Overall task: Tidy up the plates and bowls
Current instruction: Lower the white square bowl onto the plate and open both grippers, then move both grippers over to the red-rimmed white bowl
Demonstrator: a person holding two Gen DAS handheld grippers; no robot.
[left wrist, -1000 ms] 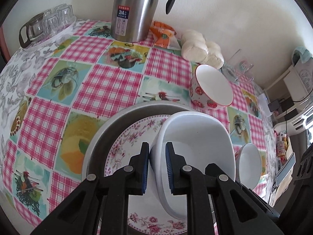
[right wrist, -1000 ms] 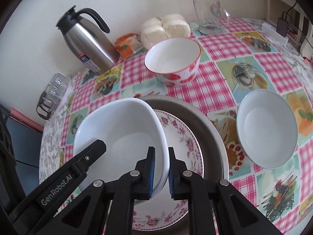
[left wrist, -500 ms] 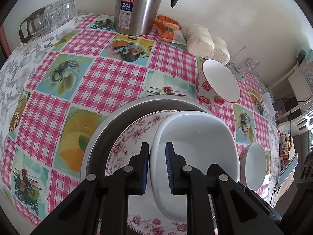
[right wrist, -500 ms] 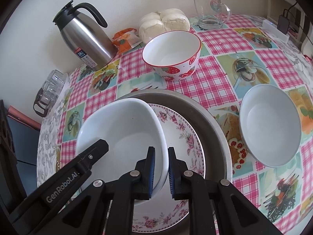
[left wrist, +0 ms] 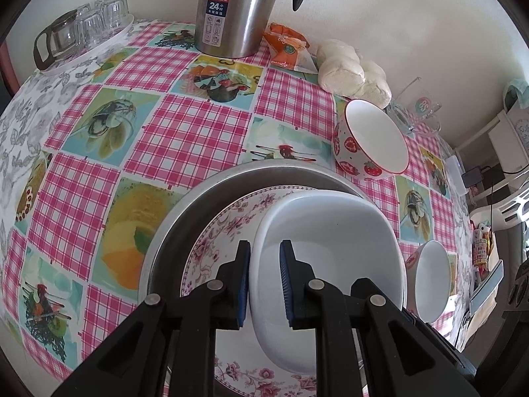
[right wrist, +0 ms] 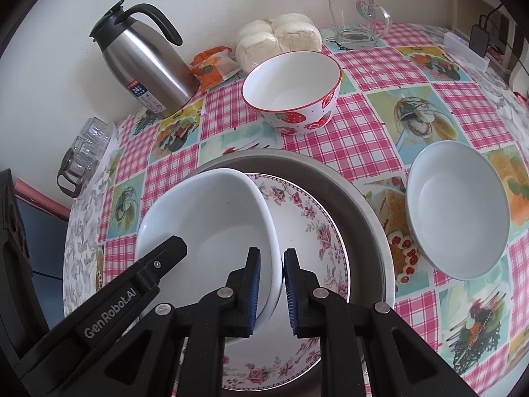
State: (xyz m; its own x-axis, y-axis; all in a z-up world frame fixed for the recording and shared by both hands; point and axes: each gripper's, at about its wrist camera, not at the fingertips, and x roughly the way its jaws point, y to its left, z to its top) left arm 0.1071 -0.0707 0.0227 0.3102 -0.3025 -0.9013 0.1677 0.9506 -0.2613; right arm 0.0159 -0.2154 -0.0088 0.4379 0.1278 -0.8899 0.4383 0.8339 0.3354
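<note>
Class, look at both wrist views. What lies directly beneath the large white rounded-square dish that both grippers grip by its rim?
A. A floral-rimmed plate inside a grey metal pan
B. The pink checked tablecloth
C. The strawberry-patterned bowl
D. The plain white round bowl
A: the white rounded-square dish sits over the floral-rimmed plate, which lies in the grey metal pan.

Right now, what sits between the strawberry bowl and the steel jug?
Only bare checked tablecloth between strawberry bowl and steel jug, in the right wrist view.
</note>
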